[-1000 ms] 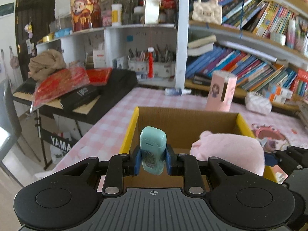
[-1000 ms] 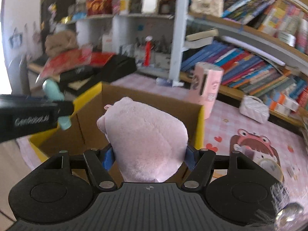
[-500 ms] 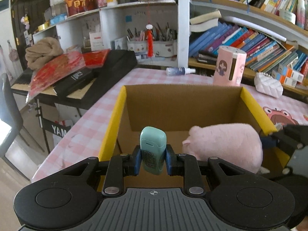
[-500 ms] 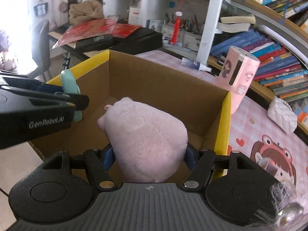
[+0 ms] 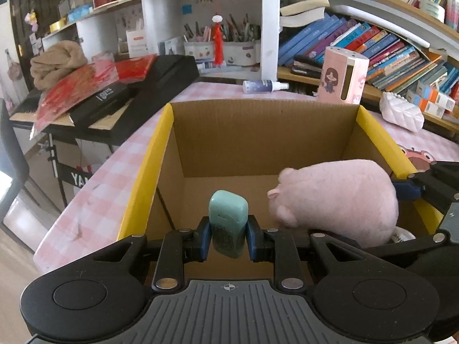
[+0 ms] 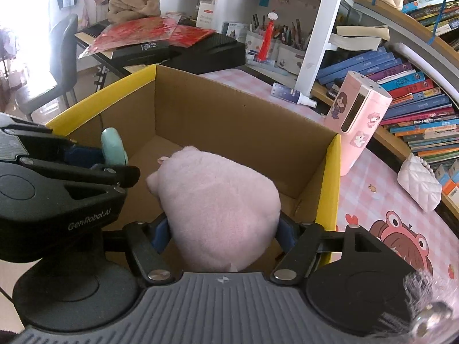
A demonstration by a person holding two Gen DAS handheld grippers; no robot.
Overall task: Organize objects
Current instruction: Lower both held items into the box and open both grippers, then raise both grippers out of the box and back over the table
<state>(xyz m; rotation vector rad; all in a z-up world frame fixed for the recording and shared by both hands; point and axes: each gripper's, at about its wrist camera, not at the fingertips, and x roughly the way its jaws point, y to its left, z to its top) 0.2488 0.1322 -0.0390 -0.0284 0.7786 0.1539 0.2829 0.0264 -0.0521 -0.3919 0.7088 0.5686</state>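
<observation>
An open cardboard box (image 5: 258, 126) with yellow rims stands on the pink checked table; it also shows in the right wrist view (image 6: 229, 114). My left gripper (image 5: 228, 238) is shut on a small teal case (image 5: 228, 220), held upright over the box's near left part; the case also shows in the right wrist view (image 6: 113, 146). My right gripper (image 6: 222, 232) is shut on a pink plush toy (image 6: 218, 206), held inside the box mouth at its right side. The plush also shows in the left wrist view (image 5: 341, 197).
A pink cartoon dispenser (image 6: 358, 120), a small spray bottle (image 5: 264, 86) and a white quilted pouch (image 6: 418, 183) lie on the table beyond the box. Bookshelves stand behind. A keyboard stand with red packets (image 5: 86, 91) and a chair (image 6: 57, 66) are at left.
Both grippers have moved forward and down over the box with their objects still held. The plush now sits lower inside the box mouth.
</observation>
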